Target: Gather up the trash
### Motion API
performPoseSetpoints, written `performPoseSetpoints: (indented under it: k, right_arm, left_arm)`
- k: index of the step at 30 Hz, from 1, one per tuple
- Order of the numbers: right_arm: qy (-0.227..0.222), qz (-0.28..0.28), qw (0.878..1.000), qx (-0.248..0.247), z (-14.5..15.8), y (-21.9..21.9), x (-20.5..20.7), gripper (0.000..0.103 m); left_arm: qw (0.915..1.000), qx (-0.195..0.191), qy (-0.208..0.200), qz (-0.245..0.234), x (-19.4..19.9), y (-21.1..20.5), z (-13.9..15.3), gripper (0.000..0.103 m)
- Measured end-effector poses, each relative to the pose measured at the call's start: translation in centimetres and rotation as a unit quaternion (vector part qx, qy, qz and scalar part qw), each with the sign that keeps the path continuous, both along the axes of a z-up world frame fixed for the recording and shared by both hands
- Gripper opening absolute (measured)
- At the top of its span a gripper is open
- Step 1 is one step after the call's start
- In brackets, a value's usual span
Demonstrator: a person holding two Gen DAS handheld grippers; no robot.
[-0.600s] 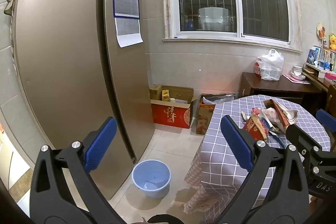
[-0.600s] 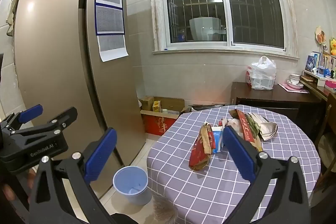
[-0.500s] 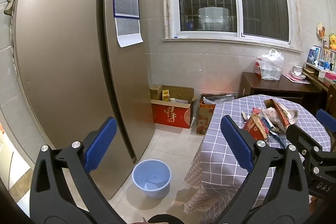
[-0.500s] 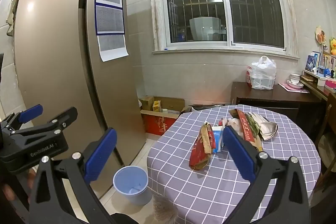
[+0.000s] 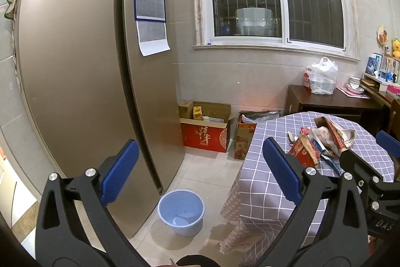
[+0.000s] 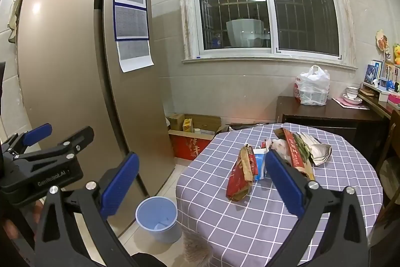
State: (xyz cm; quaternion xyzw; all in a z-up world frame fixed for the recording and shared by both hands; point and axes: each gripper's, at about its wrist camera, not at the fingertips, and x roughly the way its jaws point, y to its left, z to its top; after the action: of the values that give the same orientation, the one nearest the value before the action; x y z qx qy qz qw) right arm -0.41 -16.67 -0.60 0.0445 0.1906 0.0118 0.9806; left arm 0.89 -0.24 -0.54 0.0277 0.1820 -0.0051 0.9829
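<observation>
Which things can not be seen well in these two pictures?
- Trash pile, right wrist view: its near side sits behind the right gripper finger.
- Bucket, both views: what lies inside is too small to identify.
- Cardboard box, right wrist view: the table hides its right part.

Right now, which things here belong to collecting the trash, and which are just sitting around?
Belongs to the job:
red snack wrapper
pile of crumpled packaging
blue bucket

Just lying about:
white plastic bag on the sideboard
red cardboard box
stacked bowls
fridge
</observation>
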Motion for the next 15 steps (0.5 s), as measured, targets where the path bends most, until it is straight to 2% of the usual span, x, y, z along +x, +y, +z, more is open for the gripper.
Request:
performPoseSetpoints:
  k: [15]
  right_arm:
    - [0.002,0.002,1.000,0.002,-0.28,-0.01,0.19,0.099]
  left_arm:
    - [1.0000,0.003,0.001,-0.002,-0.21,0.00,-0.56,0.097]
